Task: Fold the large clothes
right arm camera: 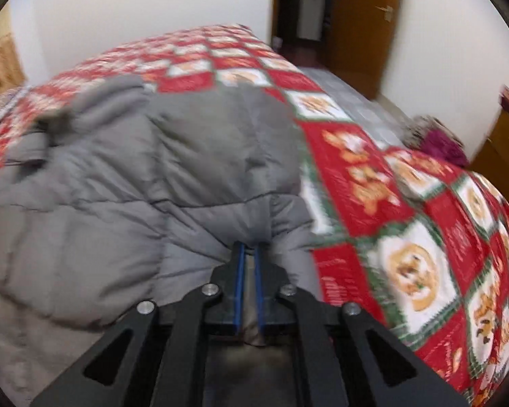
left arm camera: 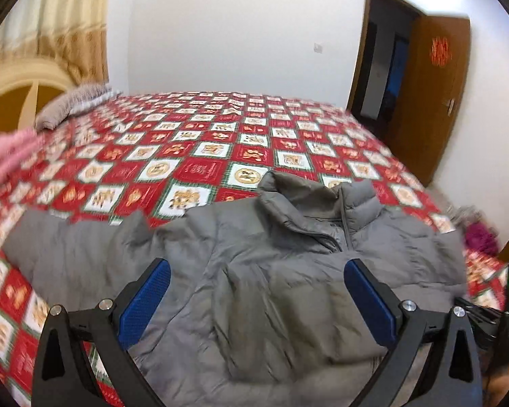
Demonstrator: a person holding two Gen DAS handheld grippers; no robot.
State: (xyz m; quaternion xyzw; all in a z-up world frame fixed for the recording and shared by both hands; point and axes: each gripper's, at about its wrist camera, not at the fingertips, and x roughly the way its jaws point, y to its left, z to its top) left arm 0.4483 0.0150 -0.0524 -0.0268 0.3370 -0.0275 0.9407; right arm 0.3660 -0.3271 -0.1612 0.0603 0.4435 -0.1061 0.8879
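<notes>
Two grippers work over one grey puffer jacket [left arm camera: 254, 271], which lies spread on a bed, zip side up, at the near edge of the red-and-white patterned bedspread [left arm camera: 193, 156].

Nearest the jacket's lower front, the left gripper [left arm camera: 256, 302] hangs above the fabric with its blue-padded fingers [left arm camera: 146, 302] spread wide, one to each side of the chest panel, and nothing between them. In the right wrist view the right gripper [right arm camera: 249, 254] sits at the jacket's right-hand side, its fingers [right arm camera: 238, 288] drawn almost together with a fold of the grey fabric pinched between the blue pads; the quilted cloth bunches up into a hump just beyond the tips. Both views are blurred.

Past the left gripper, the jacket's collar [left arm camera: 308, 200] stands open at the top of the zip, and one sleeve [left arm camera: 71, 251] stretches out to the left of the body across the bedspread. Beyond the collar the bedspread runs bare to the far edge of the bed. To the left of the jacket, further back, lie a pink cloth [left arm camera: 6, 159] and a grey pillow [left arm camera: 71, 105]. To its right, off the bed's corner, there is a purple heap [right arm camera: 441, 144]. Far behind the jacket stand the white wall [left arm camera: 237, 34], a brown door [left arm camera: 427, 101] and a tan curtain [left arm camera: 61, 23].
</notes>
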